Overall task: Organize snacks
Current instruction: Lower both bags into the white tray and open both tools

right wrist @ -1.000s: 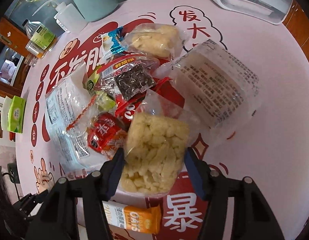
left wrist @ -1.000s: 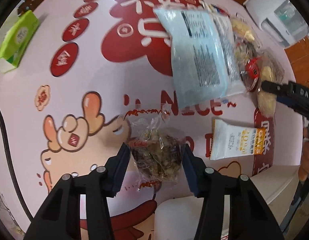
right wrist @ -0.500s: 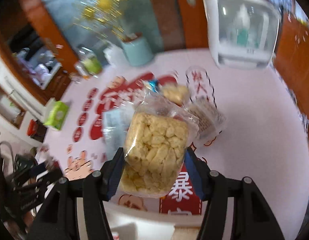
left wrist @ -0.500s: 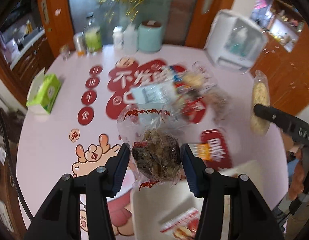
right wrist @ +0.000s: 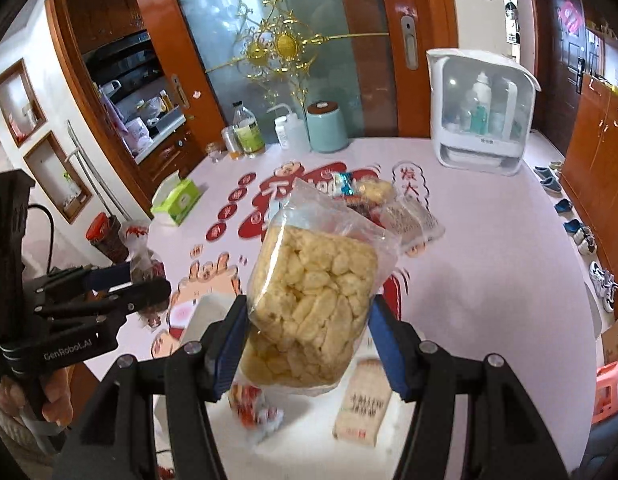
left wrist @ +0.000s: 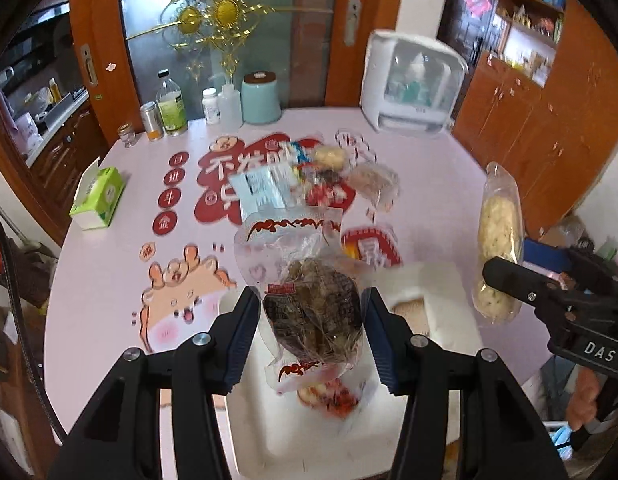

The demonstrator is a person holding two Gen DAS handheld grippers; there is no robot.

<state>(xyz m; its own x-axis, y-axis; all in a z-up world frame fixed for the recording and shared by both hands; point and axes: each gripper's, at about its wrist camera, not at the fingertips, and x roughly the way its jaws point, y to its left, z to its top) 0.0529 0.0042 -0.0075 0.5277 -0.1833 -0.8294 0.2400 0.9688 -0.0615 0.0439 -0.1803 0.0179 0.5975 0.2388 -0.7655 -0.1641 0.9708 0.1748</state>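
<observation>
My left gripper (left wrist: pixel 309 320) is shut on a clear bag of dark brown snack (left wrist: pixel 313 316) and holds it above a white tray (left wrist: pixel 449 280) at the table's near edge. My right gripper (right wrist: pixel 307 324) is shut on a clear bag of yellow puffed snack (right wrist: pixel 309 304), also raised over the tray (right wrist: pixel 205 312). The yellow bag shows in the left wrist view (left wrist: pixel 499 240) at the right. A red packet (right wrist: pixel 253 408) and a beige packet (right wrist: pixel 363 404) lie in the tray. A pile of several snack bags (left wrist: pixel 309 184) lies mid-table.
A green tissue box (left wrist: pixel 99 198) sits at the table's left edge. Bottles and a mint canister (left wrist: pixel 261 98) stand along the far edge, next to a white clear-fronted cabinet (left wrist: pixel 413 84). Wooden cupboards line the right wall.
Both grippers have lifted their bags up off the table and pulled back toward the near edge, over the white tray. The snack pile now lies farther away.
</observation>
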